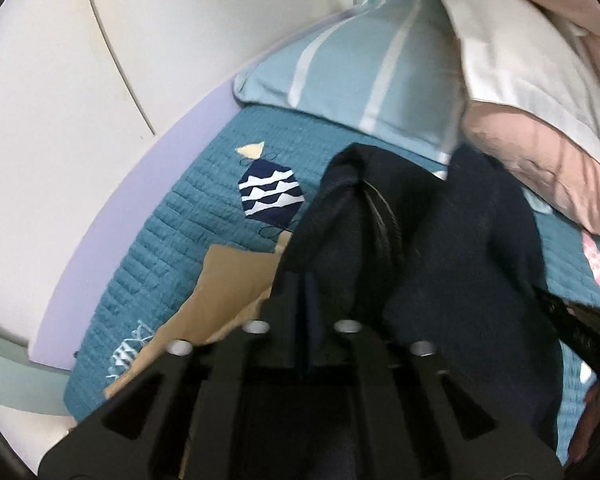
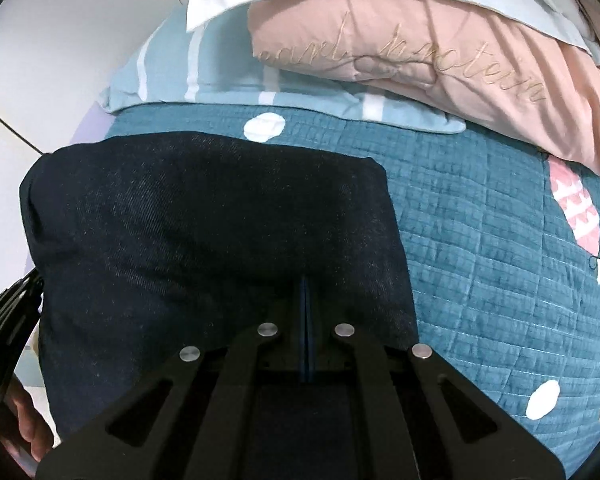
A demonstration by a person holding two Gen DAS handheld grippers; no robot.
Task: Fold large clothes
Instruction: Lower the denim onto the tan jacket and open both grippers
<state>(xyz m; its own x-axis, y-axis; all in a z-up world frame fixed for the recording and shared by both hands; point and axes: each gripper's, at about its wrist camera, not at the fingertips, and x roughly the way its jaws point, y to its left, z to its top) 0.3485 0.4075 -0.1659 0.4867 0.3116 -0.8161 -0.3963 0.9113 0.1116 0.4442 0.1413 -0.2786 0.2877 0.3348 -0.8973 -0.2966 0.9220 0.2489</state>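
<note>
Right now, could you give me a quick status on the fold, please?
Both grippers clamped on the jeans. Jeans bunched, lifted over the quilt. Pillows beyond, nothing in the way.

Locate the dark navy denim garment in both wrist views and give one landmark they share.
Left wrist view: the dark navy denim garment fills the centre and lower right, bunched over the gripper fingers.
Right wrist view: the dark navy denim garment spreads flat across the left and centre, on the teal quilt.
Shared landmark: the light blue striped pillow, just beyond the garment in both.
</note>
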